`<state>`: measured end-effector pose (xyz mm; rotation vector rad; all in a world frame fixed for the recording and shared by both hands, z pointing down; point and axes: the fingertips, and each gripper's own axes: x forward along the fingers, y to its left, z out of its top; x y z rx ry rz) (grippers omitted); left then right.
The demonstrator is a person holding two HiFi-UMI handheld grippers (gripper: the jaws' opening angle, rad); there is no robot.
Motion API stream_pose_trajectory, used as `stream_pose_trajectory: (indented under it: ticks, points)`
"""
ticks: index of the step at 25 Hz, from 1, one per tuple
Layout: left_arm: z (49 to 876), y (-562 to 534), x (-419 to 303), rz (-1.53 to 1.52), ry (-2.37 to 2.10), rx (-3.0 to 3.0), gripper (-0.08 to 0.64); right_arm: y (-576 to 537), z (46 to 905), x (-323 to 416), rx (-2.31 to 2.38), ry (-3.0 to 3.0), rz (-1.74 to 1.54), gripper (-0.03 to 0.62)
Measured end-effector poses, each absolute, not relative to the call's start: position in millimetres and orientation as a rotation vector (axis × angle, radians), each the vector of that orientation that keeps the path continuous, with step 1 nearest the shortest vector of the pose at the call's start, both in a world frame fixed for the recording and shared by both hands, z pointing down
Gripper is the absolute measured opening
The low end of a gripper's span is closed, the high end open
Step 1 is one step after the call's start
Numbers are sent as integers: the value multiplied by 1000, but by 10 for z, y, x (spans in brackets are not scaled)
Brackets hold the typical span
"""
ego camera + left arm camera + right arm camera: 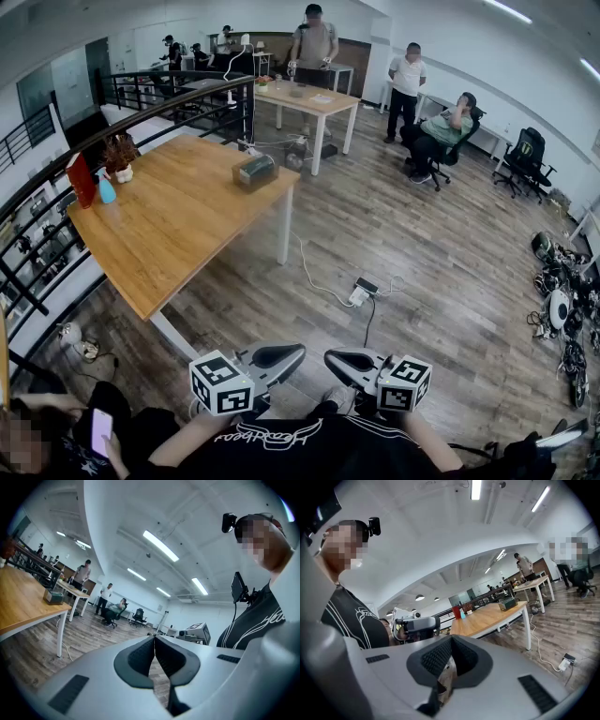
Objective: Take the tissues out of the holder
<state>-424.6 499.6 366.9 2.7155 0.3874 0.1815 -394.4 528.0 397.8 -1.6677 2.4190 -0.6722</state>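
Observation:
The tissue holder (pixel 254 171), a dark box, stands at the far corner of the long wooden table (pixel 178 225). It also shows small in the left gripper view as the holder (pixel 53 596) and in the right gripper view as the holder (pixel 507 603). Both grippers are held low against my body, far from the table. My left gripper (pixel 287 354) is shut with nothing in it, its tips meeting (pixel 154 637). My right gripper (pixel 339 358) is likewise shut and empty (pixel 451 639). The two point toward each other.
A red object (pixel 81 179), a blue bottle (pixel 106 190) and a potted plant (pixel 120 155) stand at the table's left end beside a black railing (pixel 56 159). A power strip (pixel 362 292) with cables lies on the wood floor. Gear (pixel 562 300) is piled at right. People stand and sit beyond.

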Motion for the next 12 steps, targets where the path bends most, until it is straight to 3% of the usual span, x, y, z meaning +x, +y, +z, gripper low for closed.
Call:
stream_pose_trajectory:
  ticks: [12]
  points:
    - [3615,5009,-4039,199,427,2705,14,5298,3942,-3717,-1761,2392,-641,17]
